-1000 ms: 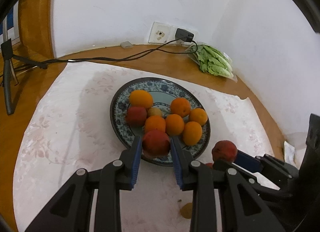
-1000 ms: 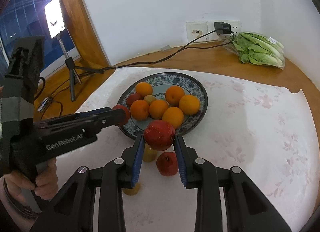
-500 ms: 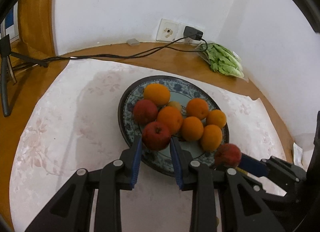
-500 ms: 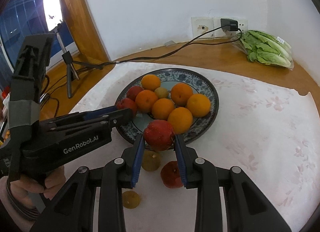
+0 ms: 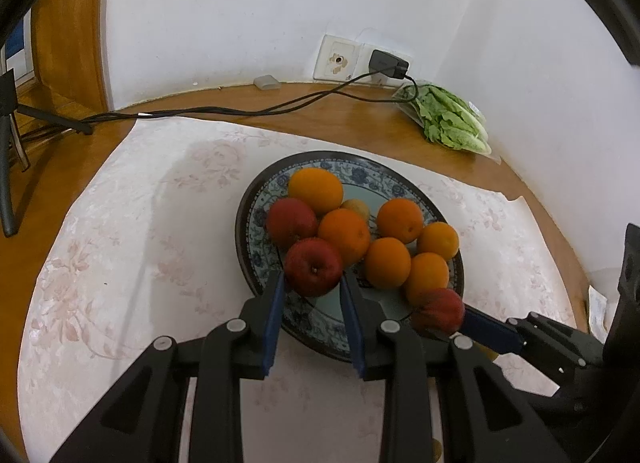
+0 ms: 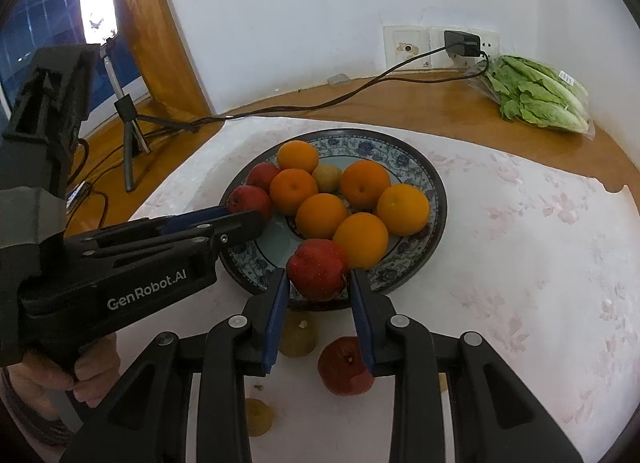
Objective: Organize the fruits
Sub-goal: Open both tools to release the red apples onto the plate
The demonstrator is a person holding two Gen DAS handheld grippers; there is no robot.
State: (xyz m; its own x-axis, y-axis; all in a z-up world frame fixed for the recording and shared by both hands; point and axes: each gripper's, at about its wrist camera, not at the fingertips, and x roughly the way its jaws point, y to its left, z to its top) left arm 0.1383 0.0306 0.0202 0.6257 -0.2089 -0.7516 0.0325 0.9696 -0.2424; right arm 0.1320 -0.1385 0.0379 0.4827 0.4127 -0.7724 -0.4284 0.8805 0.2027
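Red apples sit in both grips, so the step in hand looks like setting two fruits onto the blue-patterned plate [image 6: 434, 199] at once. On the left, the left gripper [image 5: 313, 283] is clamped on a red apple [image 5: 313, 267] over the near-left part of the plate, just beside another red apple [image 5: 291, 222] and an orange [image 5: 345, 236]. To its right, the right gripper [image 6: 318, 281] pinches its own apple [image 6: 318, 268] above the plate's near rim, close against an orange [image 6: 361, 238]. A good release, I judge, lowers each apple until it rests on the dish before the jaws part, and seats the right one further in from the rim so it cannot roll onto the cloth. Nudging the packed oranges is the main risk. A loose apple [image 6: 347, 367] and two small yellowish fruits [image 6: 298, 337] still lie on the table [image 6: 520, 263], near the right gripper.
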